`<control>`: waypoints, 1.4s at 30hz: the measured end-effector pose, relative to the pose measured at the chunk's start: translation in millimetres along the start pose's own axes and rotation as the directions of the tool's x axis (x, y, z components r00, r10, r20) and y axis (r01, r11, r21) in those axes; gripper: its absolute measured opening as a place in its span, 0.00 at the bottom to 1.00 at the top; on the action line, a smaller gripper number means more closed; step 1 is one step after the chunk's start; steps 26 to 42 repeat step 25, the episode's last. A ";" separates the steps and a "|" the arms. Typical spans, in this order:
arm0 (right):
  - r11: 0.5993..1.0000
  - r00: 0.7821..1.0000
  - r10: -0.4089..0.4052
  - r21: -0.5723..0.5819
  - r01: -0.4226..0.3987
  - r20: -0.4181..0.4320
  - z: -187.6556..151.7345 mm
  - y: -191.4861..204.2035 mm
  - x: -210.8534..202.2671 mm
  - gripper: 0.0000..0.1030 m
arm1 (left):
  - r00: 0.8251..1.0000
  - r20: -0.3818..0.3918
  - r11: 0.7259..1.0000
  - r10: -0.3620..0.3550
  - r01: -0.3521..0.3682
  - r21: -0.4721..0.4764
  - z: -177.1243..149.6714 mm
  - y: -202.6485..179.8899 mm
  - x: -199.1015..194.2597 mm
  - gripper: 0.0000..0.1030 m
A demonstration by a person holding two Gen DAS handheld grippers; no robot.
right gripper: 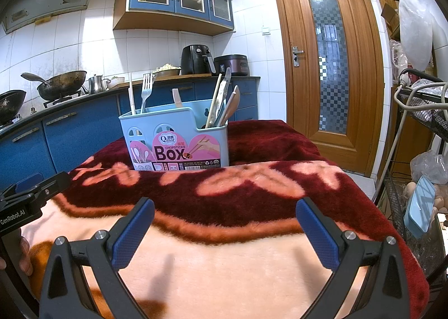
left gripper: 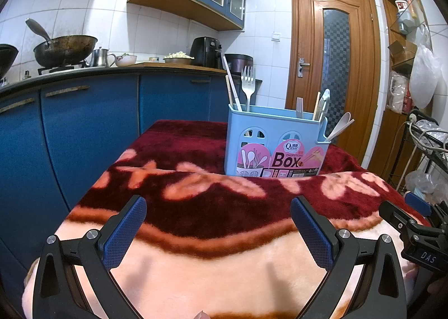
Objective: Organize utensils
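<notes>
A light blue utensil box (left gripper: 275, 140) with a pink "Box" label stands on a red and peach blanket (left gripper: 212, 207); it also shows in the right wrist view (right gripper: 175, 141). It holds a metal fork (left gripper: 248, 86), chopsticks (left gripper: 231, 86), spoons (left gripper: 340, 126) and other utensils, upright or leaning. In the right wrist view the fork (right gripper: 146, 89) stands at the left and the spoons (right gripper: 231, 107) lean at the right. My left gripper (left gripper: 218, 208) is open and empty, well short of the box. My right gripper (right gripper: 225, 208) is open and empty, also short of the box.
Blue kitchen cabinets (left gripper: 84, 128) with a wok (left gripper: 65, 49) on a stove stand at the left. A wooden door (left gripper: 334, 67) is behind the box. A wire rack (right gripper: 420, 151) with bags and cables stands at the right of the blanket.
</notes>
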State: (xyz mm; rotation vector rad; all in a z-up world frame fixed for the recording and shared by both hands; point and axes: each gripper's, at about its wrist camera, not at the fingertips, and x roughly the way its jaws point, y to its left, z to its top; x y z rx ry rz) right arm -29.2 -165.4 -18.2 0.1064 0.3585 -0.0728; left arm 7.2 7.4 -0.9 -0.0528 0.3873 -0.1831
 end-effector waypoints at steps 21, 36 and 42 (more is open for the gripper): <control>1.000 1.000 0.000 0.000 0.000 0.001 0.1 -0.1 -0.1 1.00 | 0.999 -0.002 0.999 0.037 -0.037 0.015 -0.5 -4.4 -1.4 0.99; 1.000 1.000 0.000 0.000 0.000 0.000 0.1 -0.2 -0.1 1.00 | 0.999 0.000 0.999 0.040 -0.040 0.025 -0.6 -7.0 -2.1 0.99; 1.000 1.000 0.000 0.000 0.000 0.000 0.1 -0.2 -0.1 1.00 | 0.999 0.000 0.999 0.040 -0.040 0.025 -0.6 -7.0 -2.1 0.99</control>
